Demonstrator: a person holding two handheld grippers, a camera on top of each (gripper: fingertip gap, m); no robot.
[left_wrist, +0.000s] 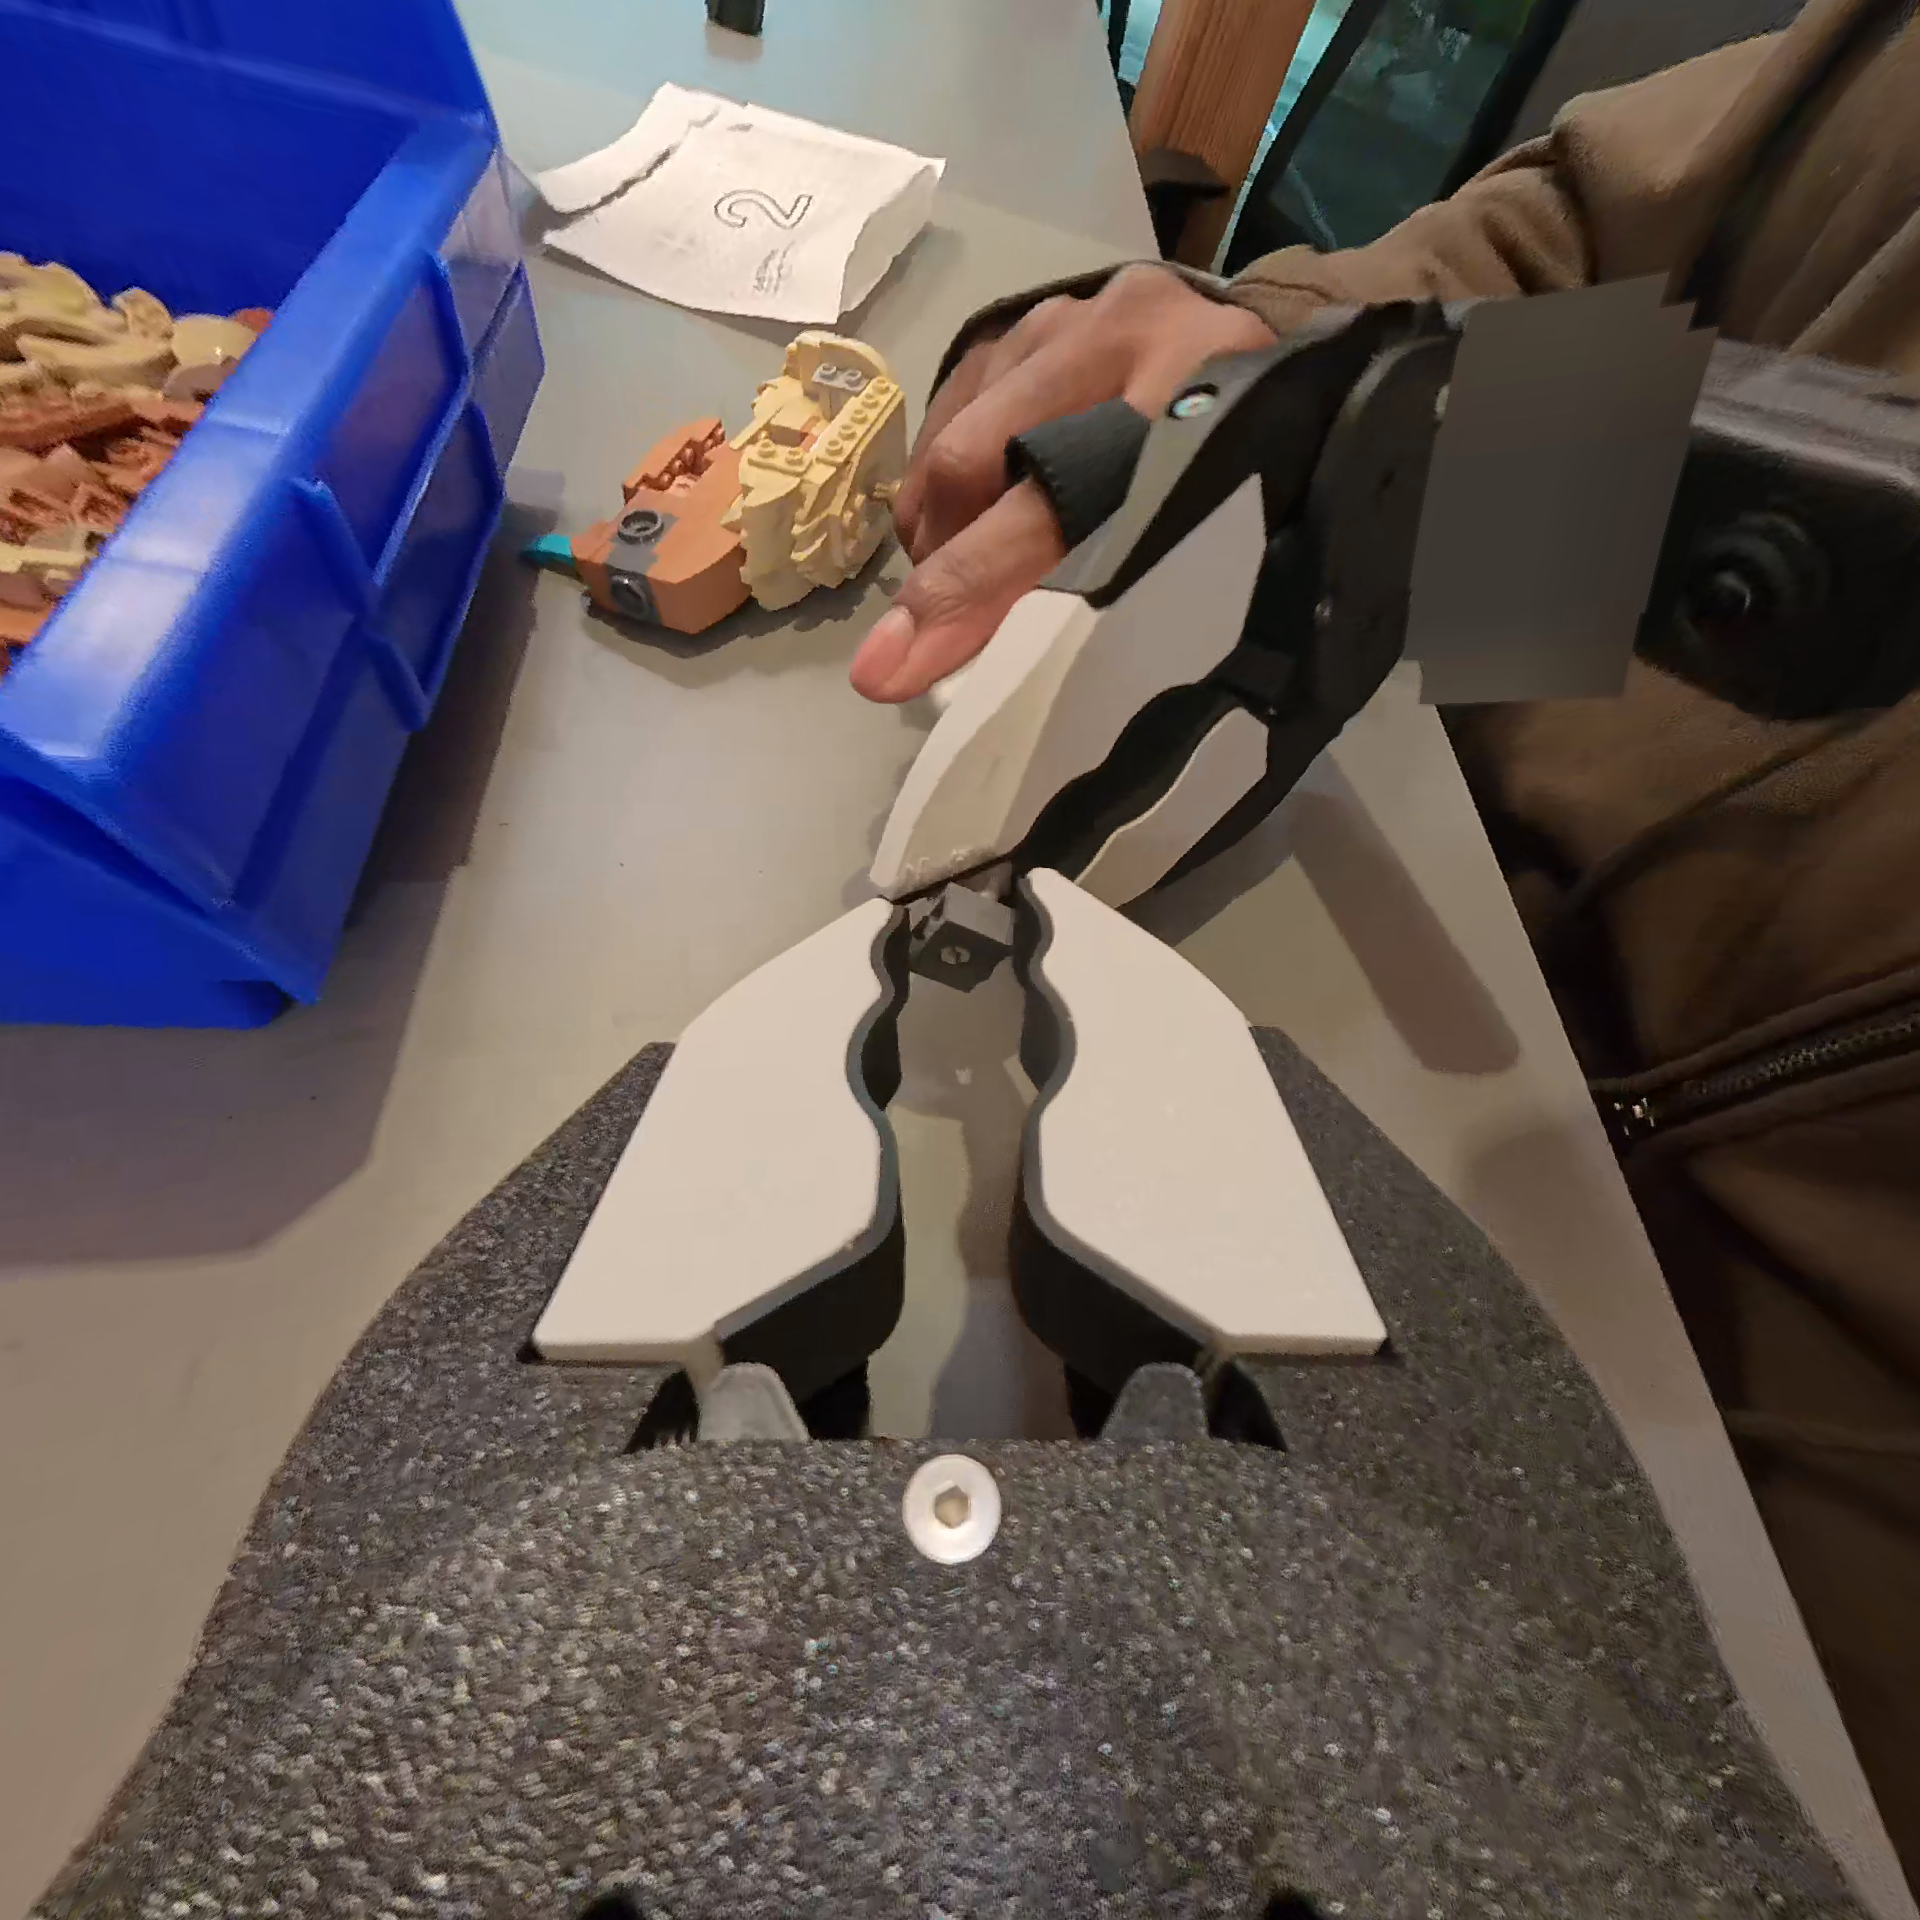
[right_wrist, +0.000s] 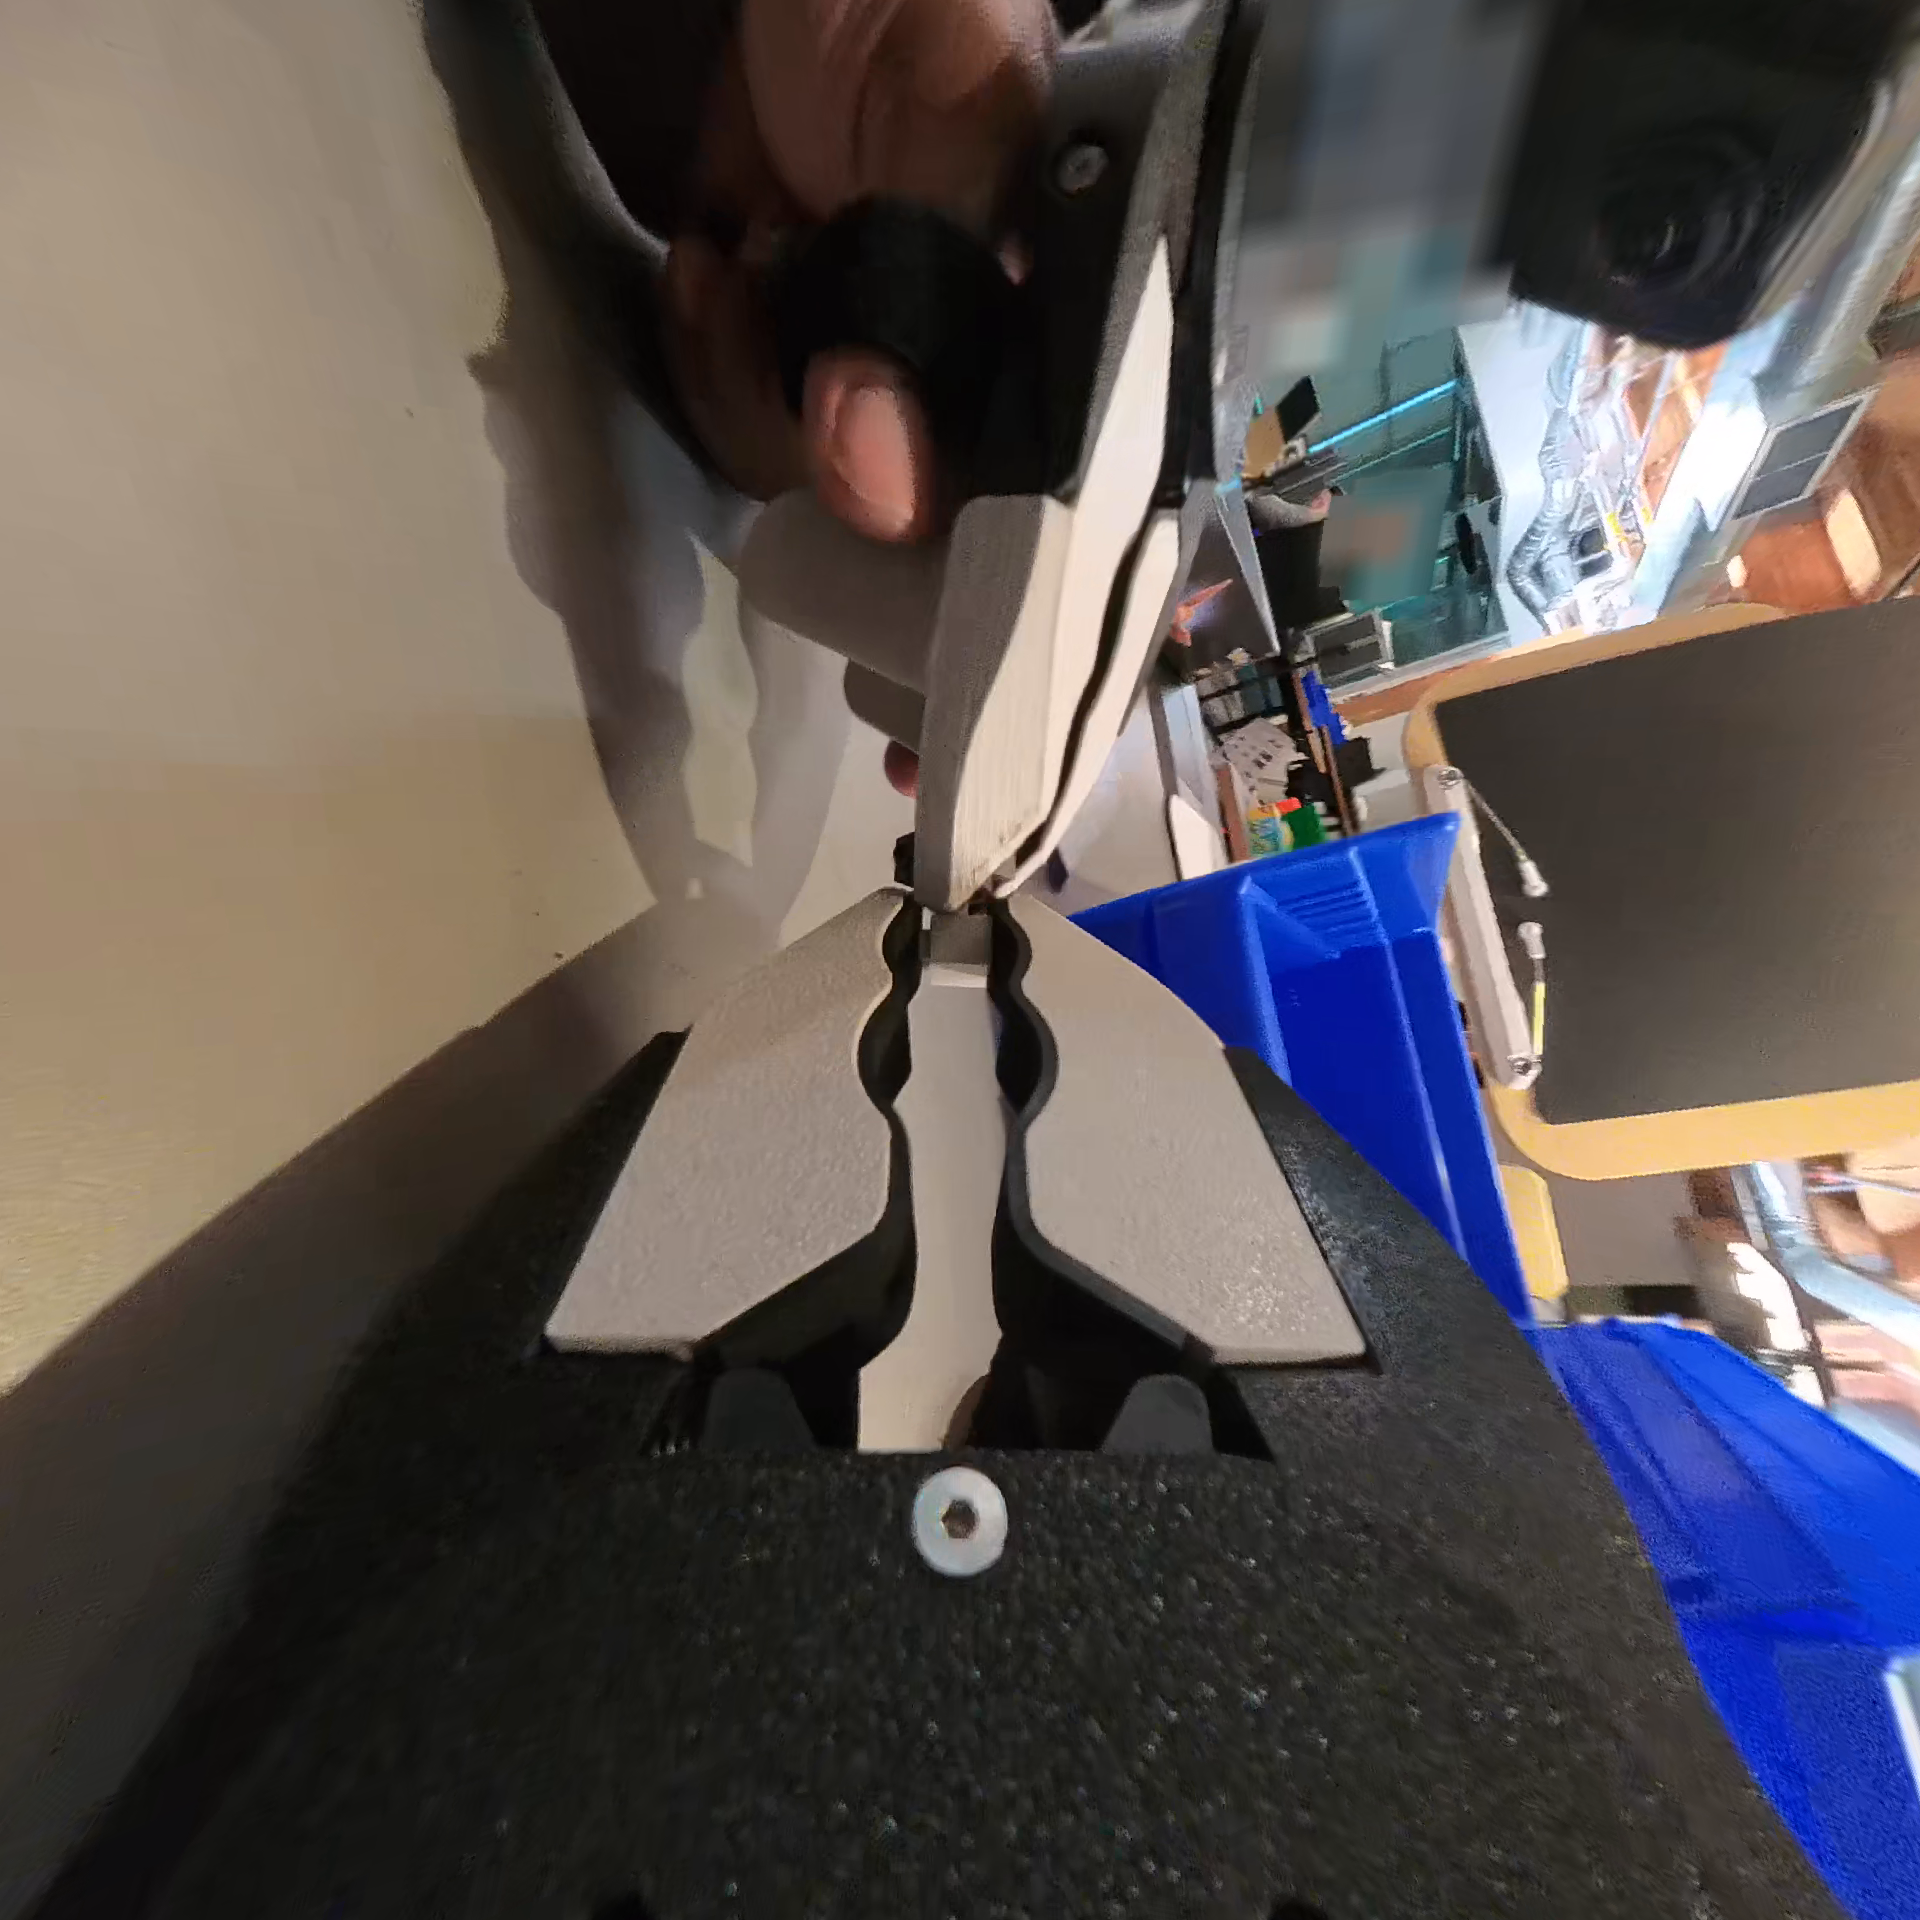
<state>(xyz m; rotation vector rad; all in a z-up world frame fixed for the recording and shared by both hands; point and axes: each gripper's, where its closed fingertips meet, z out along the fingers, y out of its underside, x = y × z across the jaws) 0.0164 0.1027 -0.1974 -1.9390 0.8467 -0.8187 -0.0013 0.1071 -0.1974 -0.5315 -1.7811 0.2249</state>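
Between the tips of the left claw (left_wrist: 961, 914) sits a small dark grey brick piece (left_wrist: 961, 935), and both pads press on it from the sides. It hangs just above the grey tabletop (left_wrist: 675, 831). The right claw (right_wrist: 951, 920) comes in from the far side and meets the left one tip to tip. It is closed on the same little grey piece, on its other end. A bare hand (left_wrist: 1018, 447) in a brown sleeve holds the right claw, with one finger through a black strap.

Farther back on the tabletop lies a half-built brick model (left_wrist: 769, 499), tan and orange-brown, with a small teal bit at one end. Behind it lies a white sheet of paper (left_wrist: 748, 203) with a curled corner. On the left stands a big blue bin (left_wrist: 312, 499), full of loose tan and brown brick pieces (left_wrist: 83, 374).
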